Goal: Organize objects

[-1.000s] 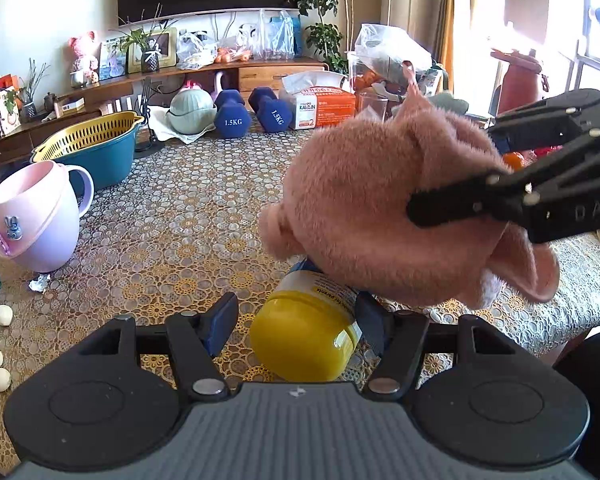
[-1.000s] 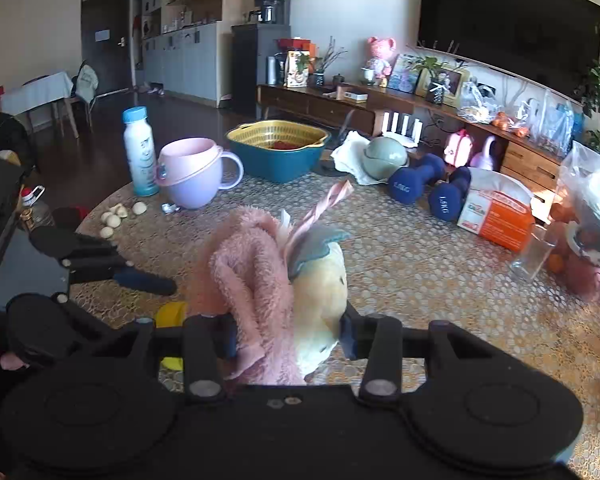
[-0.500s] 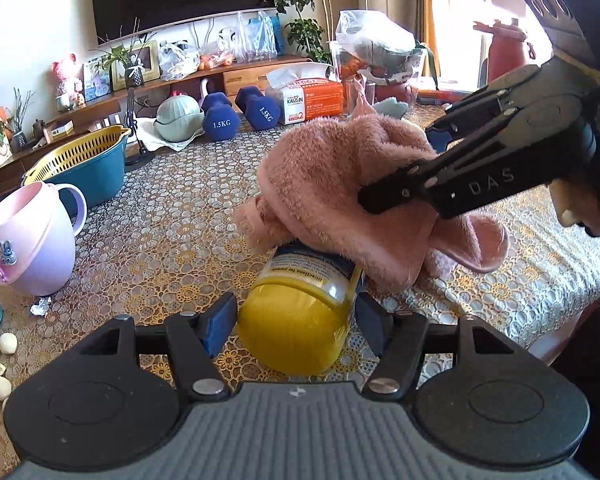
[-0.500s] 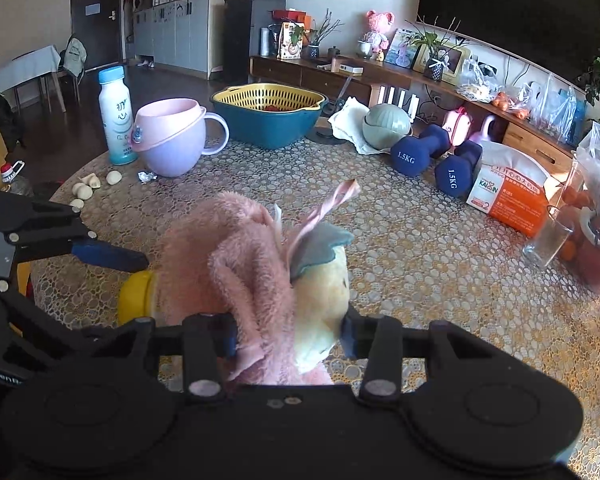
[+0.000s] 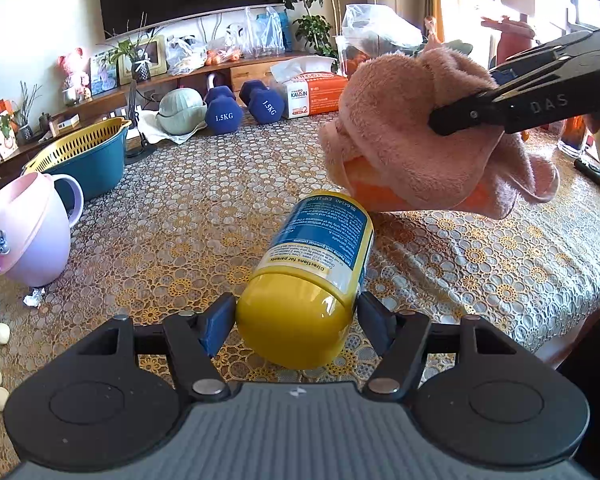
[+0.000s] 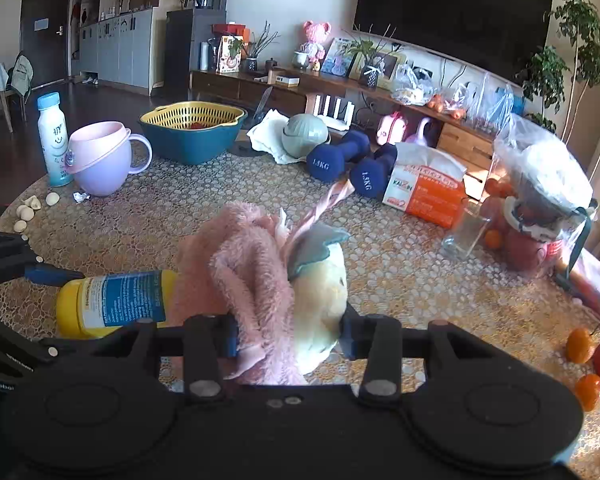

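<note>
My left gripper (image 5: 296, 322) is shut on a yellow bottle (image 5: 314, 276) with a blue label, held on its side by the capped end above the table. The bottle also shows in the right wrist view (image 6: 112, 304). My right gripper (image 6: 286, 336) is shut on a pink fluffy plush toy (image 6: 260, 280) with a cream body and a grey-blue piece. In the left wrist view the plush toy (image 5: 412, 136) hangs just beyond the bottle's far end, with the right gripper's fingers (image 5: 500, 110) pressed into it.
The round table (image 5: 188, 232) has a lace-pattern cloth. On it are a pink cup (image 6: 100, 160), a teal basin with yellow strainer (image 6: 192, 128), two blue dumbbells (image 6: 352, 164), a tissue box (image 6: 428, 192), a drink bottle (image 6: 54, 140), a glass (image 6: 466, 232), bagged fruit (image 6: 540, 208) and small shells (image 6: 28, 208).
The plush toy has lifted up and to the right, off the bottle. The bottle's label side is now uncovered. Both grippers have kept their grip.
</note>
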`<action>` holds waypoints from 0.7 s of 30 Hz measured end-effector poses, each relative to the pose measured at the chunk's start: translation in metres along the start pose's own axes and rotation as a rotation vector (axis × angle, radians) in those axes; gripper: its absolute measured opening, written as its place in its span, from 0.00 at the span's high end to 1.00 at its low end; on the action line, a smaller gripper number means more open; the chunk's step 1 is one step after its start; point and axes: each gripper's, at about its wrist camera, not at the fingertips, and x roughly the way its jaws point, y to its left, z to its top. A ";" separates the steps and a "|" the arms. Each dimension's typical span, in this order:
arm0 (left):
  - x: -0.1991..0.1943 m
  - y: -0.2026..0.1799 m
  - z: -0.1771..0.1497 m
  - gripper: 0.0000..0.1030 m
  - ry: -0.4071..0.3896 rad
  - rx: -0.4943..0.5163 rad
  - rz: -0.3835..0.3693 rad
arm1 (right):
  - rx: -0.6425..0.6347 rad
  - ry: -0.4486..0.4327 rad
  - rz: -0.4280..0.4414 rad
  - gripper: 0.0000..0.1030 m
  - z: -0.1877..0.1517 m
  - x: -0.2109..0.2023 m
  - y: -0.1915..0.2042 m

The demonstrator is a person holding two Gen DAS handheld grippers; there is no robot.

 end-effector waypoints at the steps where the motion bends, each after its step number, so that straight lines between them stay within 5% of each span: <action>1: 0.000 -0.002 0.000 0.36 0.003 -0.007 -0.002 | -0.023 -0.014 -0.014 0.58 0.000 -0.006 0.003; 4: -0.001 -0.010 0.002 0.36 0.011 -0.003 -0.010 | -0.072 -0.049 0.017 0.58 0.001 -0.021 0.017; 11: -0.006 -0.029 0.005 0.36 0.031 0.007 -0.039 | -0.133 -0.035 0.238 0.58 -0.003 -0.029 0.061; 21: -0.015 -0.038 0.010 0.39 0.050 -0.030 -0.077 | -0.099 0.006 0.155 0.57 -0.019 -0.009 0.040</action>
